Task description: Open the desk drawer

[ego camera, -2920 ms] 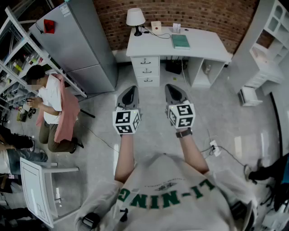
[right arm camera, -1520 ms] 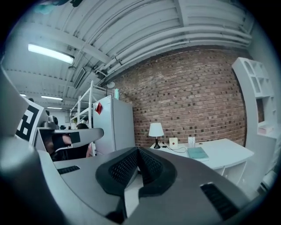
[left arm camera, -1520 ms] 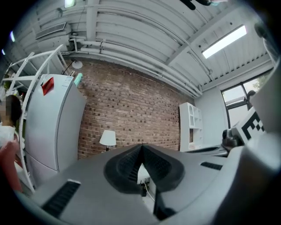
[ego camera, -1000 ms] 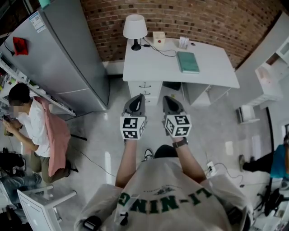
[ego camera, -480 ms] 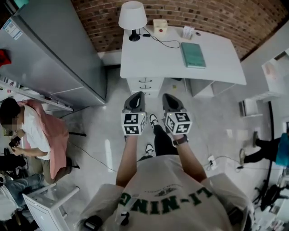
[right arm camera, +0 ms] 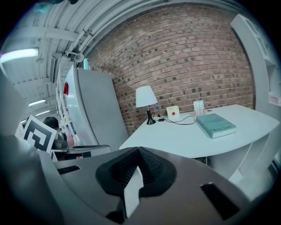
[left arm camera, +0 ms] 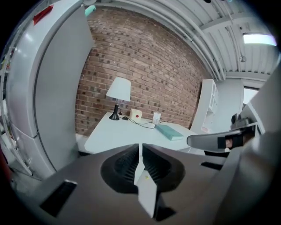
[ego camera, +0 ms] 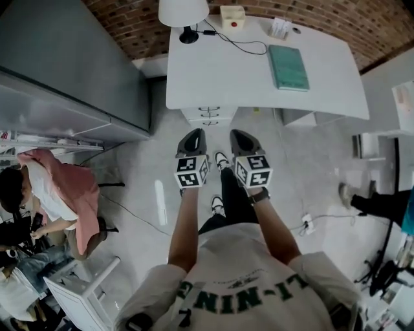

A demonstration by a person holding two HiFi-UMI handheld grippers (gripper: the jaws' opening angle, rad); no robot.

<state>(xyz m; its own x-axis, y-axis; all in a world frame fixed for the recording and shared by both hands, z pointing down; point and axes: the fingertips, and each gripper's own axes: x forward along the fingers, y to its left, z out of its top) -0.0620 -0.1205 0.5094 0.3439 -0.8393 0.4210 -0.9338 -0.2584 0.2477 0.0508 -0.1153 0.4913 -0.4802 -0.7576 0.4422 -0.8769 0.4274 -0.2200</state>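
Observation:
The white desk [ego camera: 233,71] stands against the brick wall, and its drawer stack [ego camera: 208,116] shows just under the front edge at the left, all drawers closed. My left gripper [ego camera: 193,134] and right gripper [ego camera: 239,136] hang side by side in front of the drawers, apart from them. Both are shut with nothing between the jaws. In the left gripper view the left gripper [left arm camera: 139,150] points at the desk top [left arm camera: 127,138], which hides the drawers. In the right gripper view the right gripper [right arm camera: 138,154] faces the desk [right arm camera: 184,138].
On the desk are a lamp [ego camera: 183,13], a small box [ego camera: 232,16] with a cable and a teal book [ego camera: 288,66]. A grey fridge [ego camera: 65,71] stands left of the desk. A crouching person [ego camera: 55,194] and a white chair [ego camera: 84,291] are at the left.
I have walked up to the desk, which now fills the top of the head view. Both grippers have sunk and come closer to the drawer stack, still shut.

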